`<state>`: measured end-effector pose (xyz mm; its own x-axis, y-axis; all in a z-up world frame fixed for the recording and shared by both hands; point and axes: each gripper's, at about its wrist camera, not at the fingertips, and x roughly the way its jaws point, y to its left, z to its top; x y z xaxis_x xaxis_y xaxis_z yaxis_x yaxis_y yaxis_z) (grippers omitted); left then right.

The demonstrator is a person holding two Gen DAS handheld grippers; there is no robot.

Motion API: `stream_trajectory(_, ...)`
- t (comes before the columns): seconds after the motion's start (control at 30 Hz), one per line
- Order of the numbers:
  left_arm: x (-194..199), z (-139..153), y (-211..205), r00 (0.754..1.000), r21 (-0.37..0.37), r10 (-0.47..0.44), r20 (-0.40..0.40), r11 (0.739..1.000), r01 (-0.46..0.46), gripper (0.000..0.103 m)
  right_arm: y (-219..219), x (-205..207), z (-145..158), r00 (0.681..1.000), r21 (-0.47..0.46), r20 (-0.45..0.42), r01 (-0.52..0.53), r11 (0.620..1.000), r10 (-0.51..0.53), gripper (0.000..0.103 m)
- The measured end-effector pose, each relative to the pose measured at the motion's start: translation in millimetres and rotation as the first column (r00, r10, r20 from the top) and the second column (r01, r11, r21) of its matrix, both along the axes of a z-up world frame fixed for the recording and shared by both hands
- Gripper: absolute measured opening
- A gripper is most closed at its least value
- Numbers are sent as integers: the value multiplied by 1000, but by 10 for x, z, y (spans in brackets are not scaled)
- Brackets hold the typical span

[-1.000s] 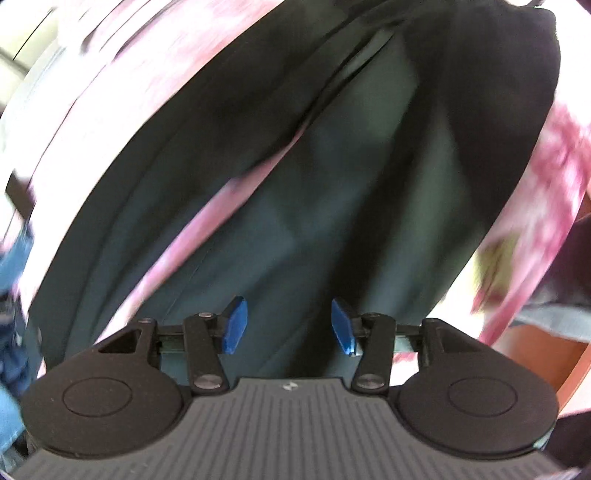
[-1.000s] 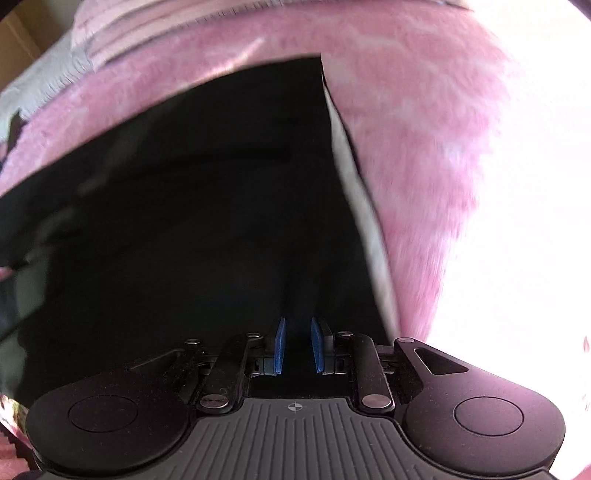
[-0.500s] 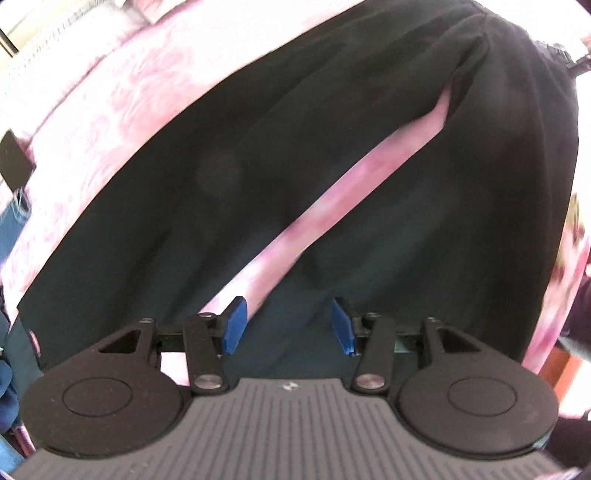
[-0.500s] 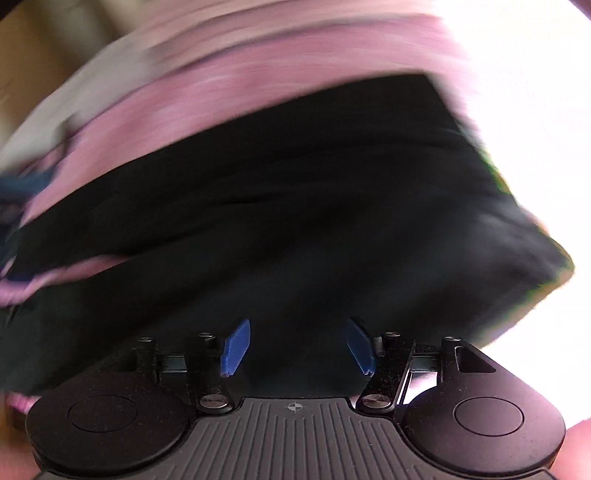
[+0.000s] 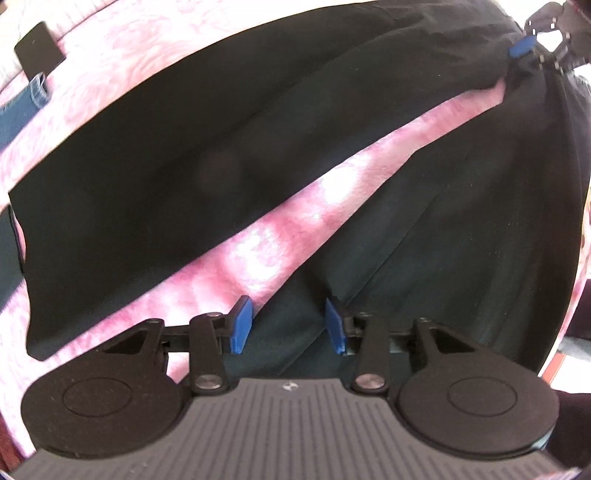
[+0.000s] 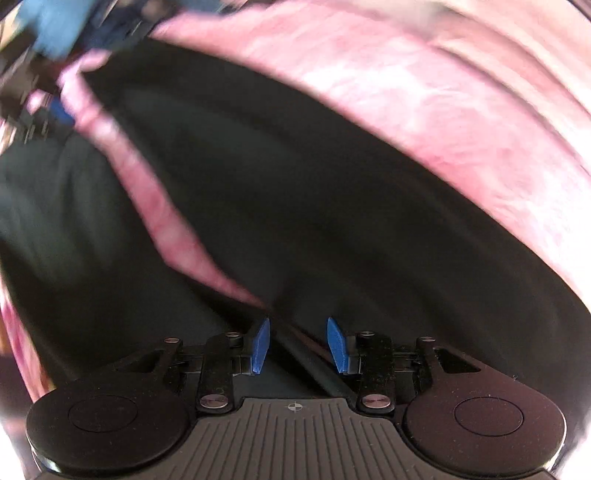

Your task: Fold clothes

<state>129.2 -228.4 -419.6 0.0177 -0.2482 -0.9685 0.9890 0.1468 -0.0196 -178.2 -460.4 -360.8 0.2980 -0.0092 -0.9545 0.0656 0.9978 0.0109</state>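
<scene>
Black trousers [image 5: 184,166] lie spread on a pink bedspread [image 5: 295,221], and a pink strip shows between the two legs. My left gripper [image 5: 289,325] points down over the inner edge of the nearer leg. Its jaws are closing with black cloth between the blue pads [image 5: 242,325], which stand apart from it. In the right wrist view the trousers [image 6: 332,221] fill the middle, blurred. My right gripper [image 6: 299,345] hangs where the legs meet, its jaws closing around a dark fold, with a gap on both sides. The right gripper [image 5: 532,48] also shows far up in the left wrist view.
A blue denim garment [image 5: 18,107] and a small black flat object [image 5: 38,51] lie at the far left of the bed. Blurred blue cloth [image 6: 55,22] shows at the top left of the right wrist view. Bare pink bedspread [image 6: 443,92] stretches beyond the trousers.
The left gripper slid across the trousers to the inner edge of a leg and its jaws narrowed. The right gripper rolled, swept to the fork of the legs, opened wide, then narrowed.
</scene>
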Motion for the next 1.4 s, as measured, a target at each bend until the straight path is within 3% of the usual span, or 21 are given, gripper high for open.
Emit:
stream_trajectory(0.1, 30, 43, 140, 1000, 9, -25, 5, 1000, 24, 29, 75, -49, -125, 993, -4, -81, -92, 996, 91, 1)
stream_trajectory(0.13, 151, 87, 295, 999, 11, -34, 12, 999, 34, 24, 86, -88, -141, 991, -13, -87, -105, 994, 104, 0)
stream_trajectory(0.27, 241, 200, 523, 999, -1, -17, 31, 1000, 17, 20, -147, -149, -53, 998, -1, 21, 65, 998, -65, 0)
stream_trajectory(0.4, 313, 271, 652, 999, -10, 30, 43, 1000, -29, 21, -170, -204, -79, 994, -10, 12, 109, 994, -109, 0)
stream_trajectory(0.53, 420, 386, 840, 994, -16, 80, 81, 997, -79, 34, -159, -247, -51, 983, -21, 19, 185, 983, -184, 2)
stream_trajectory(0.57, 448, 408, 908, 991, -15, 96, 99, 995, -94, 34, -116, -248, -24, 983, -47, 22, 184, 982, -183, 4)
stream_trajectory(0.63, 503, 426, 1047, 983, -13, 136, 123, 991, -136, 36, 1, -249, 38, 984, -104, 28, 177, 979, -175, 21)
stream_trajectory(0.7, 576, 459, 1220, 976, -3, 161, 145, 987, -162, 37, 139, -224, 70, 984, -144, 39, 178, 973, -174, 28)
stream_trajectory(0.83, 758, 434, 1528, 958, 42, 201, 203, 976, -214, 40, 395, -296, 121, 974, -123, 68, 224, 967, -217, 30)
stream_trajectory(0.93, 938, 361, 1701, 944, 64, 253, 213, 960, -271, 42, 565, -333, 22, 950, -40, 59, 308, 950, -306, 30)
stream_trajectory(1.03, 1032, 329, 1749, 936, 46, 269, 226, 957, -286, 59, 672, -414, -167, 903, 44, -5, 430, 902, -430, 31)
stream_trajectory(1.07, 1046, 336, 1756, 934, 43, 272, 234, 956, -289, 59, 716, -451, -221, 884, 56, -24, 467, 883, -466, 31)
stream_trajectory(1.23, 986, 501, 1755, 925, 50, 248, 289, 961, -273, 45, 961, -710, -137, 815, 65, -14, 579, 813, -580, 32)
stream_trajectory(1.33, 758, 668, 1636, 934, 12, 243, 263, 967, -255, 47, 1085, -882, -115, 752, 94, -6, 656, 749, -659, 35)
stream_trajectory(1.4, 514, 718, 1500, 953, -4, 226, 199, 973, -230, 48, 1156, -947, -189, 732, 114, -26, 679, 725, -681, 43)
